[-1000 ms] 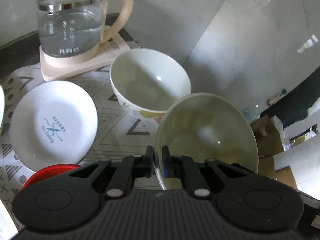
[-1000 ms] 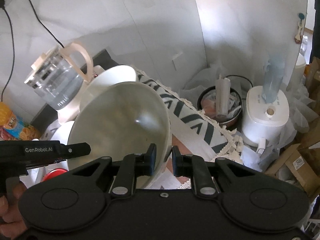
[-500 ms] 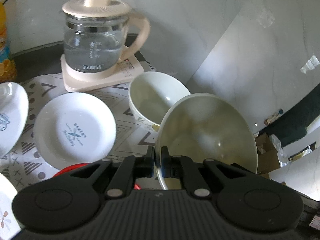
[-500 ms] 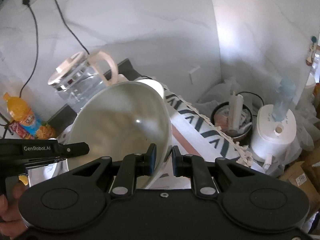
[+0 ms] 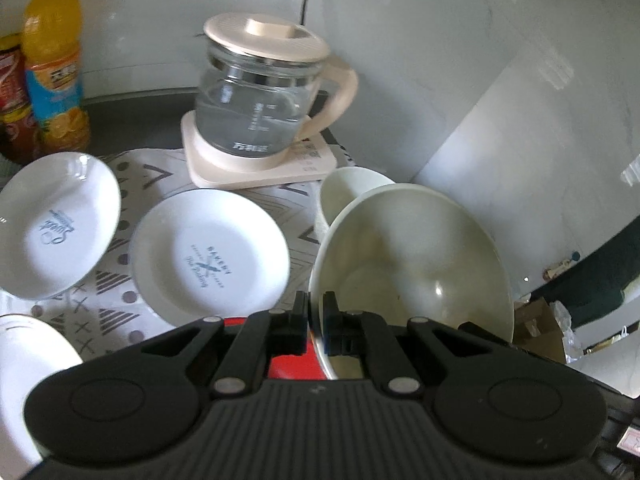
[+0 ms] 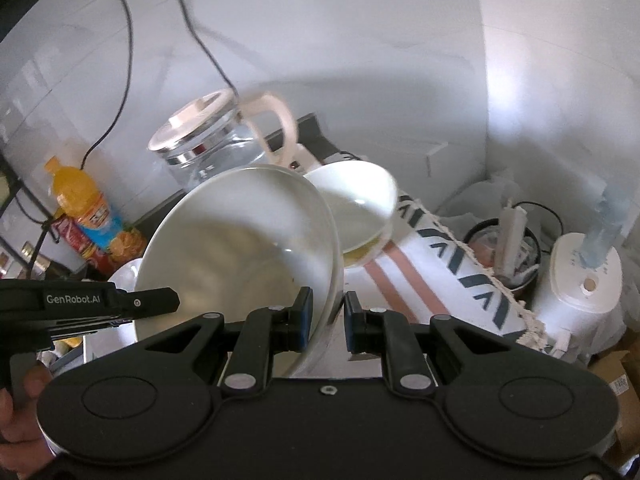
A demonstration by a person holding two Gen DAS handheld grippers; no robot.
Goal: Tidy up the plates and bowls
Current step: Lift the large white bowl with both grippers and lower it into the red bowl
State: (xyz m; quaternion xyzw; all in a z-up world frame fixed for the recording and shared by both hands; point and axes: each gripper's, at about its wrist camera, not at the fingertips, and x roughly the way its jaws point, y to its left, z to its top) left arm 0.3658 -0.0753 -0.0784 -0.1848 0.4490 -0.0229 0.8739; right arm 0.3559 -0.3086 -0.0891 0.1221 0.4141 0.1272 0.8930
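Both grippers hold one large glazed bowl (image 5: pixel 416 264), off-white, round and deep, with a thin rim and a glossy inner wall.

Left gripper (image 5: pixel 316 322): the black fingers (image 5: pixel 294 328) are closed to a narrow gap, clamping the bowl's rim edge-on. The bowl body extends to the right of the fingers, tilted, its opening toward the camera.

Right gripper (image 6: pixel 325 320): the fingers (image 6: pixel 362 326) straddle the opposite side of the rim. The left pad sits against the inner wall; a slight gap shows at the right pad, so full clamping cannot be confirmed. The bowl (image 6: pixel 240 248) extends to the left of these fingers, where the left gripper's body is also in view.

Ahead of the held bowl and partly hidden by it, a second, smaller white bowl (image 5: pixel 348 192) stands upright on the patterned cloth (image 5: pixel 132 176) covering the bench.

Left of the left fingers lie shallow white plates with blue printed lettering: a bakery plate (image 5: pixel 210 264) just beside the fingers, and another plate (image 5: pixel 56 224) further left. A red round object (image 5: pixel 292 364) shows below the fingers.

Beyond the plates stands a glass kettle (image 5: pixel 260 112) with a beige ribbed lid, beige handle and square beige base. An orange drink bottle (image 5: pixel 54 68) stands far left.
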